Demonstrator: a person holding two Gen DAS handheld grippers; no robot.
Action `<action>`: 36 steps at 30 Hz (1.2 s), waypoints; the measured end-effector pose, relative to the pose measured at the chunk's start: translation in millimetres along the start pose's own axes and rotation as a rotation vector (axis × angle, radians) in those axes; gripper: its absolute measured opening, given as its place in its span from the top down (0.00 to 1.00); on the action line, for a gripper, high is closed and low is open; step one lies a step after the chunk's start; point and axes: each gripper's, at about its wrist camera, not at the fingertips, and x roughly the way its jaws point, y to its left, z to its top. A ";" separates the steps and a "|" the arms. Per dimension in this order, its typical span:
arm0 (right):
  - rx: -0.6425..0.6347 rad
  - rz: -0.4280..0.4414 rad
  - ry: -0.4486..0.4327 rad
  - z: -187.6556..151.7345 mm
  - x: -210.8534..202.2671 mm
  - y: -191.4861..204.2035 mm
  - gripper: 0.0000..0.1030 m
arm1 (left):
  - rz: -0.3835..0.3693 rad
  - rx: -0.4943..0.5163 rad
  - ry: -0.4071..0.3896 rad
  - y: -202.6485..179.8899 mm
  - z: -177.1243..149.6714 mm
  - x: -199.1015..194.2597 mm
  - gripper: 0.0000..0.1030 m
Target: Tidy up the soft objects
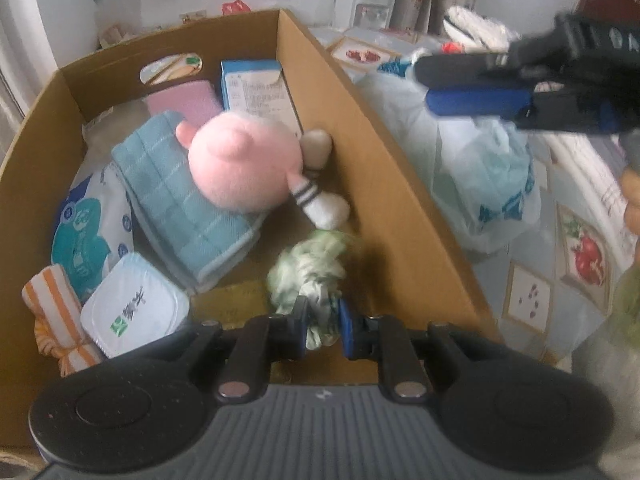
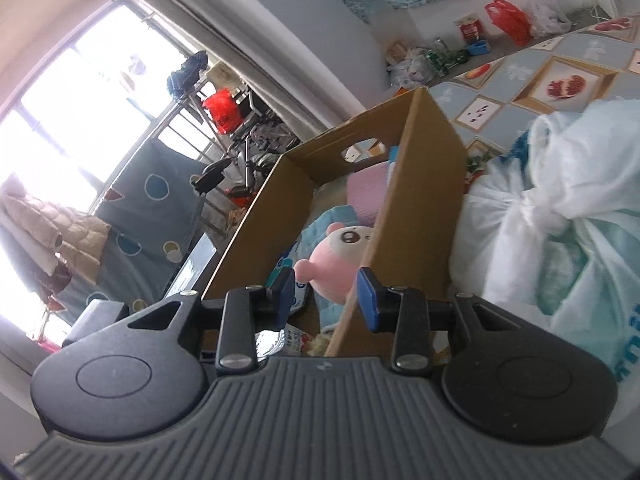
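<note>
Green-and-white knitted cloth (image 1: 308,276): soft, crumpled into a loose bunch, its lower end pinched between the blue pads of the left gripper (image 1: 323,322), whose jaws stand narrow and clamped on it; it hangs low inside the cardboard box (image 1: 384,184), near the bare floor by the right-hand wall. Pink plush toy (image 1: 236,168): round head, small ears, striped white limbs, lying on a folded pale-blue checked towel (image 1: 180,204) in the middle of the box. Pink sponge-like pad (image 1: 182,102) and a blue-and-white carton (image 1: 256,92) stand toward the far wall, which has an oval hand-hole. White packet with teal print (image 1: 86,232), an orange-striped cloth bundle (image 1: 54,312) and a sealed white tub (image 1: 132,308) crowd the near left corner. Right gripper (image 2: 326,296): empty, jaws partly apart with nothing between the pads, held just over the box's near right wall; seen from the left wrist view it hovers outside the box above a plastic bag. White plastic bag with blue print (image 2: 560,220): bulky and knotted, sitting just beside the box on a fruit-patterned tablecloth (image 2: 568,80). The box's tall wall stands between that bag and the soft goods inside.
</note>
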 end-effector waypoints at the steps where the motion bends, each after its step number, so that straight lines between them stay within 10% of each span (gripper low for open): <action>1: 0.003 0.000 -0.005 -0.6 -2.3 -1.2 0.66 | 0.004 0.002 0.007 0.2 -1.2 1.5 0.83; 11: 0.018 -0.007 -0.030 -11.0 -18.1 -8.4 0.54 | -0.066 -0.055 -0.093 0.5 -0.5 -17.4 0.40; 16: -0.005 0.032 -0.104 -26.2 -39.9 -10.4 0.31 | -0.040 -0.093 -0.237 0.6 -7.8 -47.0 0.13; 26: -0.029 0.095 -0.268 -79.2 -75.4 17.5 0.08 | 0.016 -0.142 -0.590 -6.5 -55.8 -119.7 0.00; 36: -0.163 -0.059 -0.406 -113.0 -105.0 49.1 0.01 | -0.018 -0.261 -0.553 -25.0 -64.7 -120.7 0.00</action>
